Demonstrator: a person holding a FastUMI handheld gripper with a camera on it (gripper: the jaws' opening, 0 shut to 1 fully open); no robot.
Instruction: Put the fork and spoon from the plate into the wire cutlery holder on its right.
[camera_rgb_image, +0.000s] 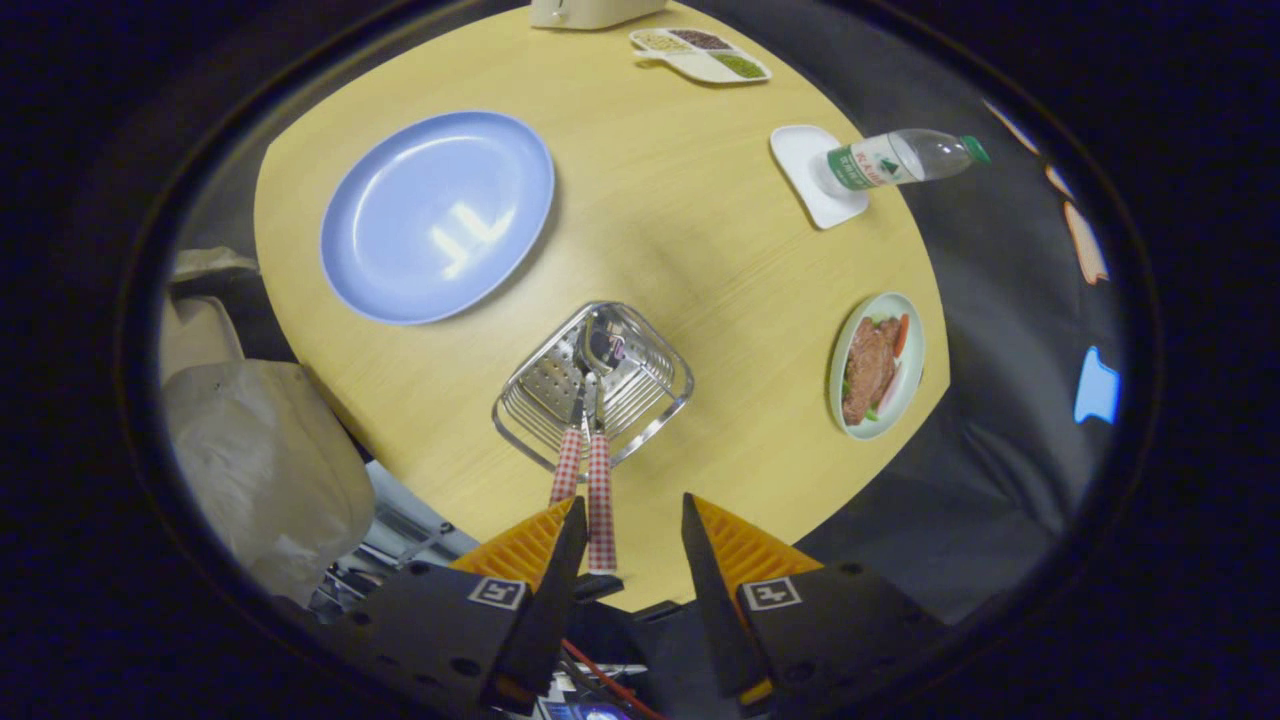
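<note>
Red-checked handles of the fork (566, 462) and spoon (600, 500) stood in the wire cutlery holder (592, 385), blue plate (437, 215) bare. Stiff, light, slippery steel; grip the handles. The tongs (632, 530) gaped, empty.

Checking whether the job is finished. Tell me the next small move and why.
Probably lift the tongs straight back and away. They stand open with nothing between them. Both checkered-handled utensils already stand in the wire cutlery holder, and the blue plate beyond it is bare. One handle rises close by the left finger, so withdraw without brushing it.
</note>
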